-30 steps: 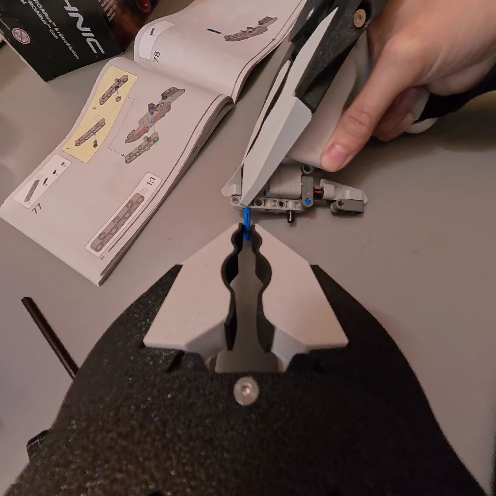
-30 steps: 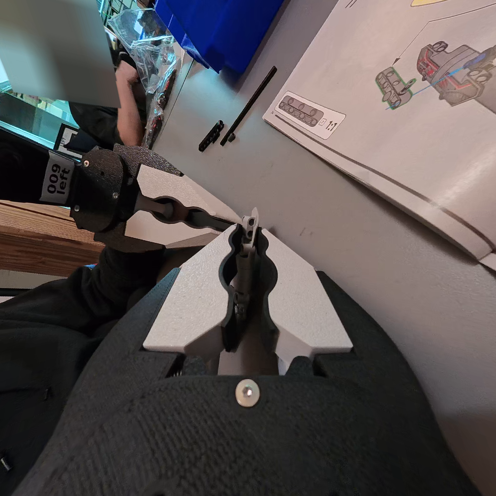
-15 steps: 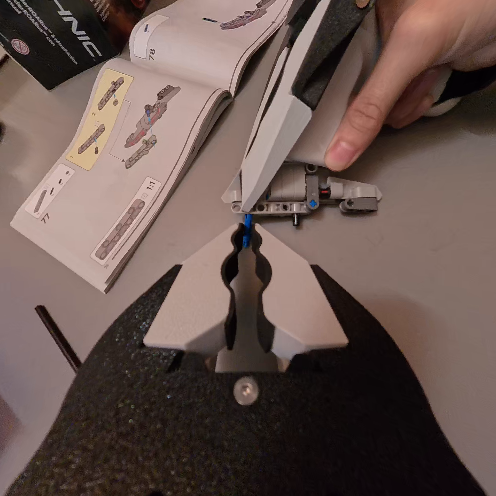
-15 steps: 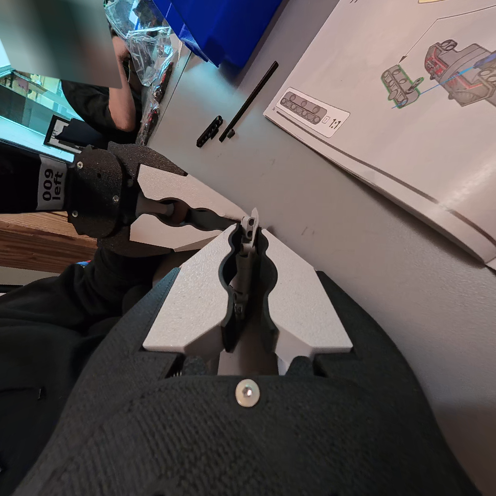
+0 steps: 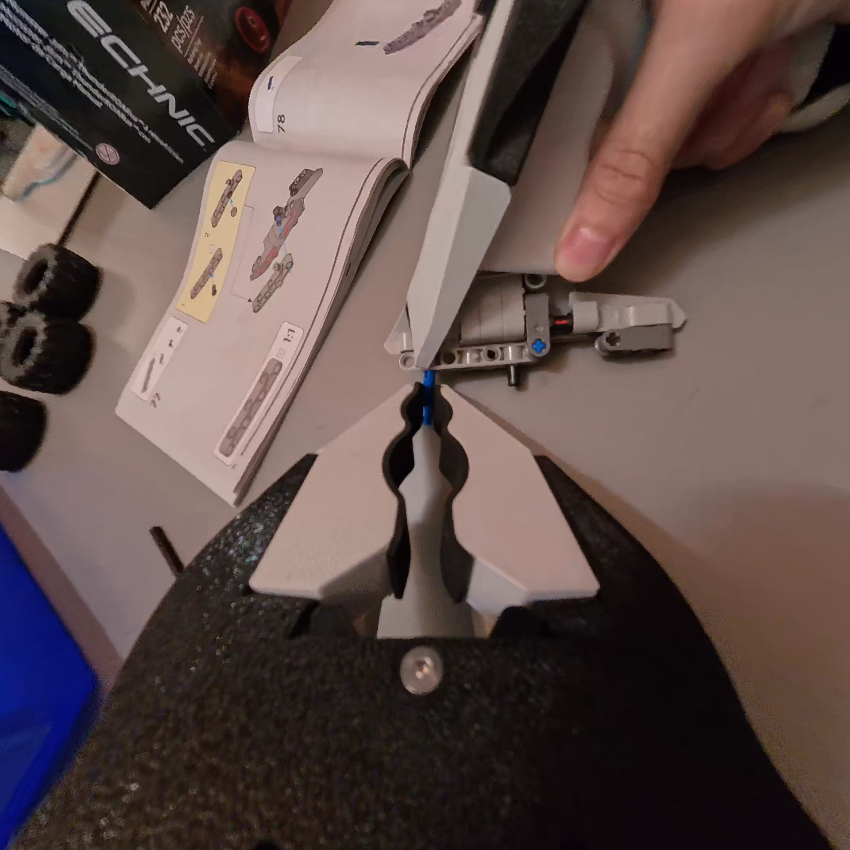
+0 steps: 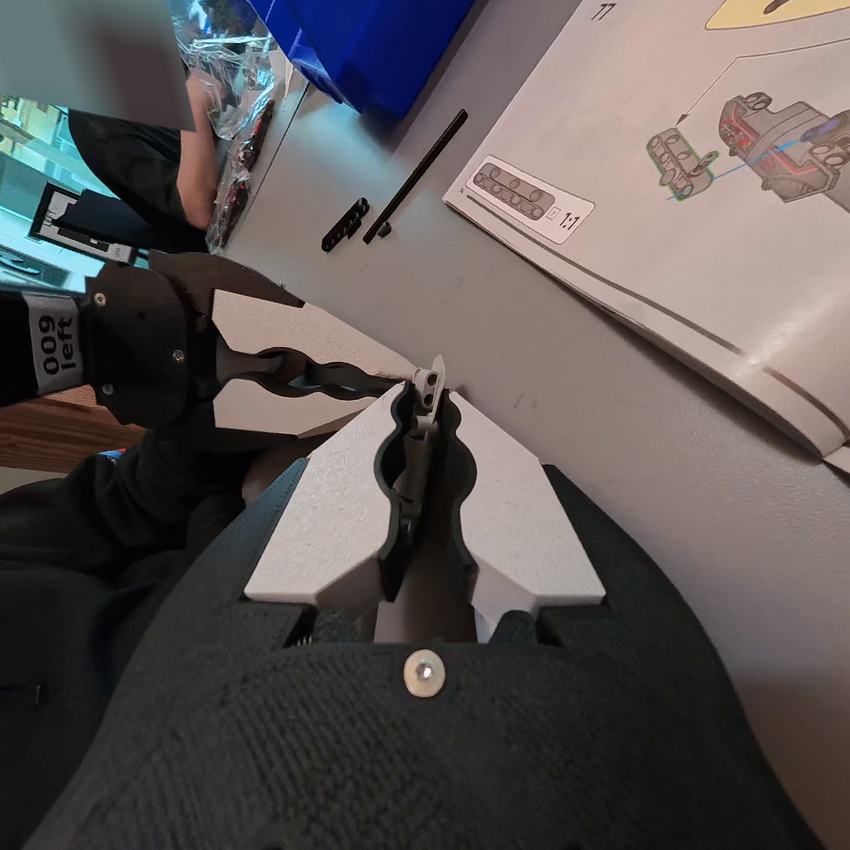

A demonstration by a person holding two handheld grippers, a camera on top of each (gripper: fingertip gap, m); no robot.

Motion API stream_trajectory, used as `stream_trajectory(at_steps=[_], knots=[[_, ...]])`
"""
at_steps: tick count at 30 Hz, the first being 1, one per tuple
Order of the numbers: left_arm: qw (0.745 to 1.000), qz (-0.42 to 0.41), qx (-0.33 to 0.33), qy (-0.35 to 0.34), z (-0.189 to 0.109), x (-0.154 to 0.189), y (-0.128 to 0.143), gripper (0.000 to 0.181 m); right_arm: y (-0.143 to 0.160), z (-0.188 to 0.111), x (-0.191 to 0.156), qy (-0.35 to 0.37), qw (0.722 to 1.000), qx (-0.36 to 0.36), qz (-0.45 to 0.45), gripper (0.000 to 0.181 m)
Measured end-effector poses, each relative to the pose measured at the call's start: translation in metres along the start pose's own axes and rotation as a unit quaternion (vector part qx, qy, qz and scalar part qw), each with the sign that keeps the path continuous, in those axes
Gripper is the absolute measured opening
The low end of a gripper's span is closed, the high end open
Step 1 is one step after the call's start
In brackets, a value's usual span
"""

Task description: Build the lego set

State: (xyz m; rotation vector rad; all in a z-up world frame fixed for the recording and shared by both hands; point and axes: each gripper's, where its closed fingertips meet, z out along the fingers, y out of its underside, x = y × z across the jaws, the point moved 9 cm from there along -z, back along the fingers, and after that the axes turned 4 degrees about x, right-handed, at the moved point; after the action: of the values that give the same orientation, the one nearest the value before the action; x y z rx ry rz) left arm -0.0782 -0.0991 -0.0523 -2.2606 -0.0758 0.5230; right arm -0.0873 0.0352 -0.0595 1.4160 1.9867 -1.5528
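Hand [image 5: 680, 115] gripping right gripper [image 5: 421, 363] handle

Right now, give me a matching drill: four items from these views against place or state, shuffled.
1. blue pin
2. grey assembly
3. black tyres
4. black axle

A. loose on the table near the blue bin
B. clamped in the right gripper
C. pinched at the left gripper's tips
D. grouped left of the open booklet

Pairs: 1-C, 2-B, 3-D, 4-A
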Motion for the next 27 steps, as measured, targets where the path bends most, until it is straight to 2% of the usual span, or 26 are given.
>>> stream_trajectory(at_steps=[3, 5, 8, 11, 14, 16, 18, 24, 26, 27], knots=[[0.999, 0.040, -0.011, -0.018, 0.000, 0.003, -0.002, 0.001, 0.000, 0.000, 0.000, -0.006, 1.000, -0.004, 0.002, 0.011], [1.000, 0.024, -0.008, -0.009, 0.000, 0.001, -0.002, 0.001, 0.000, 0.000, 0.001, -0.006, 1.000, -0.001, 0.004, 0.011], [1.000, -0.022, -0.004, 0.016, 0.000, -0.002, -0.001, 0.001, 0.001, 0.000, 0.000, -0.006, 1.000, 0.001, 0.002, 0.011], [0.990, -0.121, 0.008, 0.074, 0.000, -0.009, 0.002, 0.000, 0.001, 0.000, -0.001, -0.004, 1.000, 0.003, -0.006, 0.011], [0.986, -0.145, 0.006, 0.086, 0.001, -0.011, 0.002, 0.000, 0.001, 0.001, -0.002, -0.003, 1.000, 0.005, -0.007, 0.011], [0.992, -0.109, 0.004, 0.058, 0.002, -0.009, 0.000, 0.000, 0.001, 0.000, -0.001, -0.006, 1.000, 0.006, 0.000, 0.011], [0.999, -0.023, -0.024, 0.005, 0.002, -0.002, -0.005, 0.001, -0.001, 0.000, 0.001, 0.000, 1.000, 0.010, 0.001, 0.011], [0.996, 0.068, -0.035, -0.039, 0.000, 0.003, -0.008, 0.001, -0.002, 0.000, 0.002, -0.020, 1.000, 0.002, 0.009, 0.011], [0.996, 0.064, -0.046, -0.040, 0.001, 0.004, -0.009, 0.000, -0.003, 0.000, 0.004, -0.025, 1.000, -0.002, 0.015, 0.011], [0.999, 0.026, -0.035, -0.019, 0.000, 0.001, -0.008, 0.000, -0.003, 0.001, 0.004, -0.024, 1.000, -0.004, 0.015, 0.011]])
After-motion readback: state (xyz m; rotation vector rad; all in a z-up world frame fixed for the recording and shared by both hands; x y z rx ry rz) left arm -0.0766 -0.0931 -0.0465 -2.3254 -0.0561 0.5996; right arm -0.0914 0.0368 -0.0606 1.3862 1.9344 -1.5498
